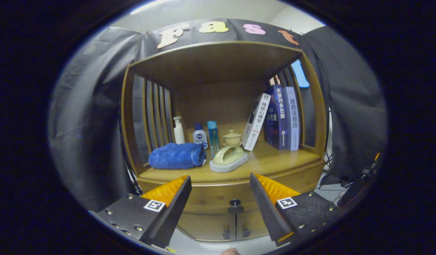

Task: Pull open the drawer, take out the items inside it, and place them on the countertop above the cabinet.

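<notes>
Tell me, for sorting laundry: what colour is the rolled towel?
Blue; gripper view shows the rolled towel best.

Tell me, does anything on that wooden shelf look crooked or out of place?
Only the white book: it leans against the upright blue books. The bottles stand straight, nothing is spilled. The drawer knob sits between the open gripper's fingers, drawer still shut.

Black cloth wall drapes behind a wooden cabinet, under a pale ceiling.
</notes>
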`<state>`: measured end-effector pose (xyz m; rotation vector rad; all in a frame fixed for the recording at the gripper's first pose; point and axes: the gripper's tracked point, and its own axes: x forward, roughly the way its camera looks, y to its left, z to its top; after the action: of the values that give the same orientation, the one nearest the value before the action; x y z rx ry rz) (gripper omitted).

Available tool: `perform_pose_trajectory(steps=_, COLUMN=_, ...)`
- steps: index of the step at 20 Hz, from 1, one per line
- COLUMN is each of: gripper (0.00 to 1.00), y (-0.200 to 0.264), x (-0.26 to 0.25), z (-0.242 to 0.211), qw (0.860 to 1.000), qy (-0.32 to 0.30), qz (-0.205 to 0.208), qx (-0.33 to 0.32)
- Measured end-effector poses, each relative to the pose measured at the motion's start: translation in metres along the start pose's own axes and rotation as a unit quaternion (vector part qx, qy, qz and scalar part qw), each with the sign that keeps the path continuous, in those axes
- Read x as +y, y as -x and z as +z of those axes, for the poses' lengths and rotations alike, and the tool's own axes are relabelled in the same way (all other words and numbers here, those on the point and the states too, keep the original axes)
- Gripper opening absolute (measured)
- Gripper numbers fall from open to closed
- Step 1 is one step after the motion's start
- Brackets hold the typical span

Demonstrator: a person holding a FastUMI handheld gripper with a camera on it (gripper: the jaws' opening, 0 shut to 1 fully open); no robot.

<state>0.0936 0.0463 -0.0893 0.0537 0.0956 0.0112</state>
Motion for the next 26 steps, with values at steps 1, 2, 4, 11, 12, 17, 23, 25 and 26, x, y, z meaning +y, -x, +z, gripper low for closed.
perform_pose_trajectory(steps=1, gripper=0.99, y=0.010, x=0.002, z=0.010, qw=1.000, qy=-0.002, qz=0.001, qx=-0.003)
perform_pose_trajectory(steps=2, gripper=0.99, y=0.019, x=0.003, z=0.018, qw=1.000, qy=-0.005, qz=0.003, qx=-0.005)
perform_pose_trajectory(steps=4, gripper=0.99, y=0.038, x=0.003, z=0.035, qw=1.000, qy=-0.010, qz=0.004, qx=-0.011)
perform_pose_trajectory(steps=11, gripper=0.99, y=0.094, x=-0.013, z=0.069, qw=1.000, qy=-0.012, qz=-0.003, qx=-0.021)
perform_pose_trajectory(steps=12, gripper=0.99, y=0.101, x=-0.015, z=0.070, qw=1.000, qy=-0.012, qz=-0.001, qx=-0.020)
perform_pose_trajectory(steps=17, gripper=0.99, y=0.137, x=-0.019, z=0.065, qw=1.000, qy=0.013, qz=0.020, qx=-0.003)
perform_pose_trajectory(steps=23, gripper=0.99, y=0.174, x=-0.015, z=0.055, qw=0.997, qy=0.031, qz=0.067, qx=0.022)
perform_pose_trajectory(steps=25, gripper=0.99, y=0.184, x=-0.014, z=0.058, qw=0.996, qy=0.025, qz=0.078, qx=0.027)
perform_pose_trajectory(steps=26, gripper=0.99, y=0.186, x=-0.014, z=0.060, qw=0.996, qy=0.024, qz=0.083, qx=0.027)
